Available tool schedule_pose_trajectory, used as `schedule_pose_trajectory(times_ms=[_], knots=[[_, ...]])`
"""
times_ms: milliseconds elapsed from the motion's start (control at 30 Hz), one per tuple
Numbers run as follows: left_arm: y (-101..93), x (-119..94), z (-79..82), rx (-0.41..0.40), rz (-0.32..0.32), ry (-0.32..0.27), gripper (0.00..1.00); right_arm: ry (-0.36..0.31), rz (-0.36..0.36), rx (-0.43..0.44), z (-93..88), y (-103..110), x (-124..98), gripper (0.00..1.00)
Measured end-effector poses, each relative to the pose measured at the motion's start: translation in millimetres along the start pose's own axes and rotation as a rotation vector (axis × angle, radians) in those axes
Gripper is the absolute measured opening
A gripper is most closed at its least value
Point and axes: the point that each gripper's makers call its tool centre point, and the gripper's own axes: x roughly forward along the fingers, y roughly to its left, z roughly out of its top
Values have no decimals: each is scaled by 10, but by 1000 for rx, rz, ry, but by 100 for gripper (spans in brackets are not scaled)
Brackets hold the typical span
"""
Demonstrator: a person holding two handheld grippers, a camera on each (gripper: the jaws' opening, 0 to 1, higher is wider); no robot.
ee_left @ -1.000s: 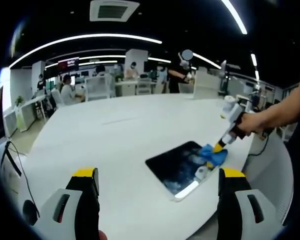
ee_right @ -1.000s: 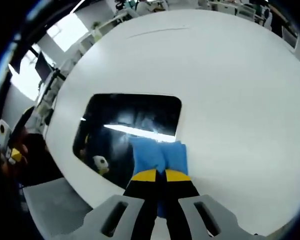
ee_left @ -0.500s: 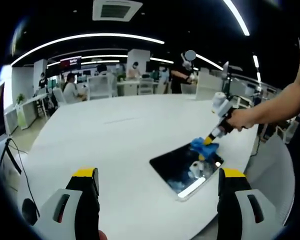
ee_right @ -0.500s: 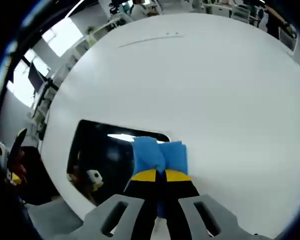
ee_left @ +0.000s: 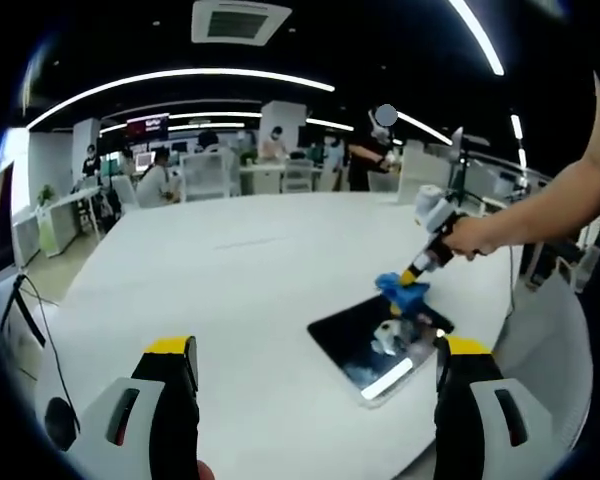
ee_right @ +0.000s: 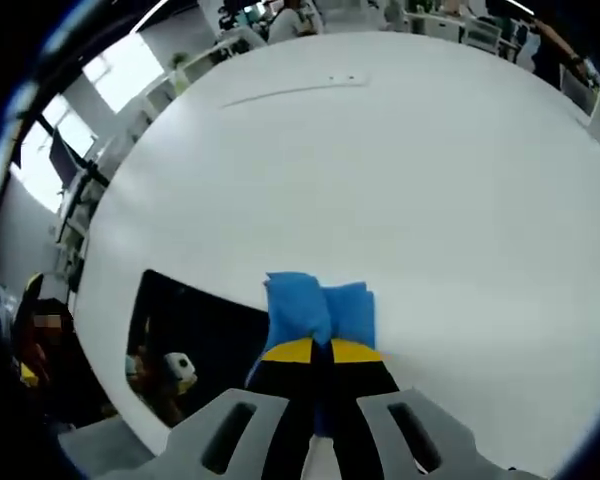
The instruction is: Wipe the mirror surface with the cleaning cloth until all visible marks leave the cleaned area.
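A dark rectangular mirror [ee_left: 382, 342] lies flat on the white table near its right edge. My right gripper [ee_right: 313, 349] is shut on a folded blue cleaning cloth [ee_right: 318, 309], which rests at the mirror's [ee_right: 185, 335] far edge, partly on the table. In the left gripper view that right gripper [ee_left: 413, 272] comes in from the right, held by a hand, pressing the blue cloth [ee_left: 401, 291] on the mirror's far corner. My left gripper [ee_left: 315, 350] hangs open above the table, well short of the mirror, with nothing between its jaws.
The big round white table [ee_left: 250, 270] has wide free room left of and beyond the mirror. Its edge [ee_left: 500, 350] runs close to the mirror on the right. Desks, chairs and people [ee_left: 160, 180] stand far behind. A cable [ee_left: 25, 320] hangs at the left.
The right gripper has slid the cloth across the mirror, from its near part to its far edge. The left gripper stays open and has barely moved.
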Motion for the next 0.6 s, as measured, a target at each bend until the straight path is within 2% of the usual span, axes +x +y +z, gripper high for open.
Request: schedule_pose_trajectory(times_ms=[100, 333, 467, 600], knots=[[6, 5, -31, -5, 3, 3, 99, -6, -6, 8, 55, -11, 28, 0], [-3, 13, -78, -21, 8, 7, 99, -9, -3, -12, 40, -5, -6, 0], [17, 21, -69, -25, 10, 0, 99, -68, 25, -36, 153, 25, -263, 0], [43, 25, -61, -24, 11, -1, 99, -103, 23, -41, 197, -125, -542, 0]])
